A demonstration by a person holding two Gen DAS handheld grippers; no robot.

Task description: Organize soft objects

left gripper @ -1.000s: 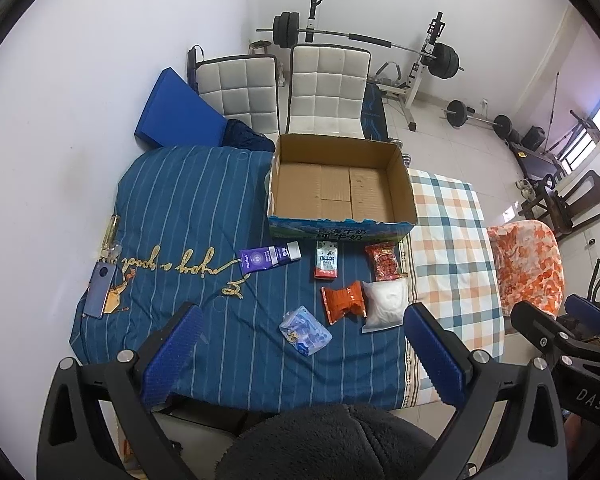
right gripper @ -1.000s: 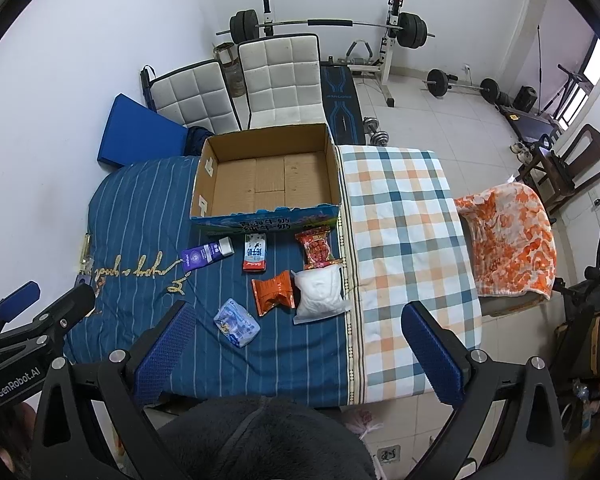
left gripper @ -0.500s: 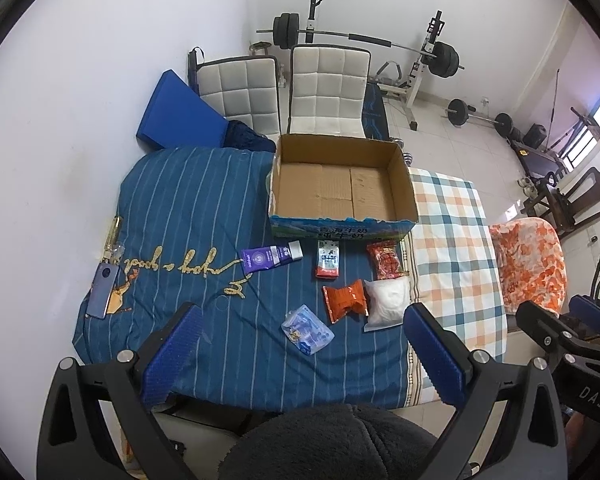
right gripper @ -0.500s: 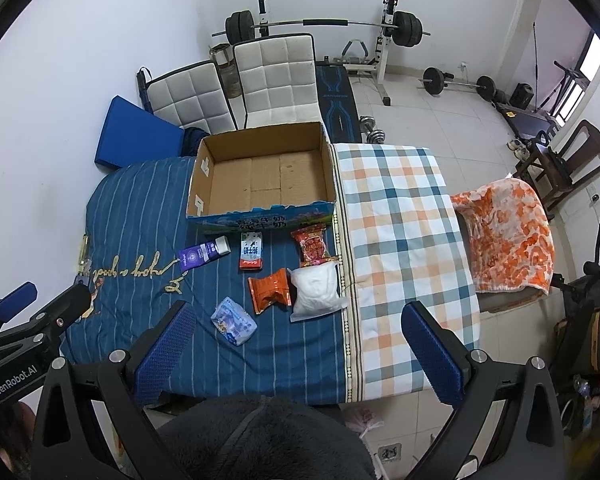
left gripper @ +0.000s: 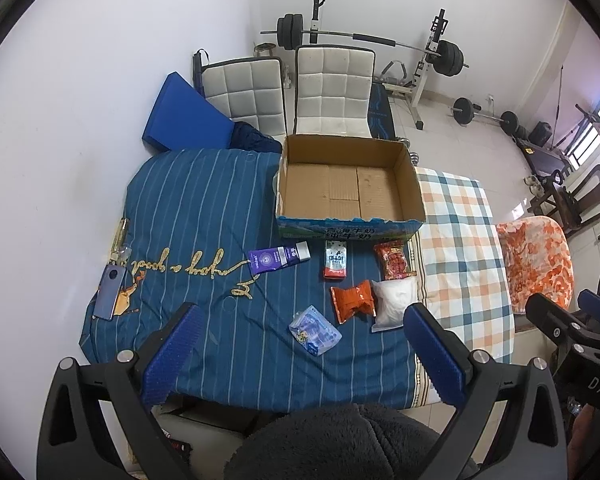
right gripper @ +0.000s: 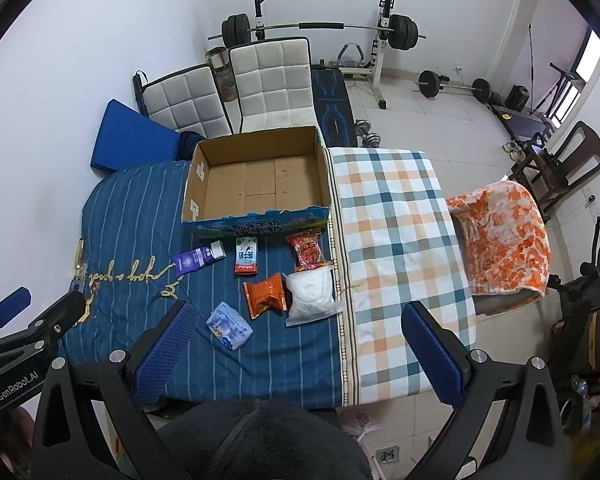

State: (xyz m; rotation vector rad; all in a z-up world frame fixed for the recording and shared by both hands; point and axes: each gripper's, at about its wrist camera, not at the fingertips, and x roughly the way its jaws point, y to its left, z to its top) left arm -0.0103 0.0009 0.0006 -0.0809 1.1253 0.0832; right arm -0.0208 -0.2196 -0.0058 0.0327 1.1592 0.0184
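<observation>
Both grippers [left gripper: 300, 326] [right gripper: 296, 326] agape above six packets [left gripper: 352, 301].

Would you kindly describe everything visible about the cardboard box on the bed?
The cardboard box is open-topped and shallow, with plain brown corrugated walls and floor inside and a blue printed front bearing Chinese characters. It looks empty. It sits upright on the blue striped quilt, its right side by the checked blanket, two white chairs behind it. Neither claw touches it.

cardboard box [left gripper: 348, 184]: open, empty | six soft packets [left gripper: 352, 300]: flat on blue quilt, just before box
</observation>
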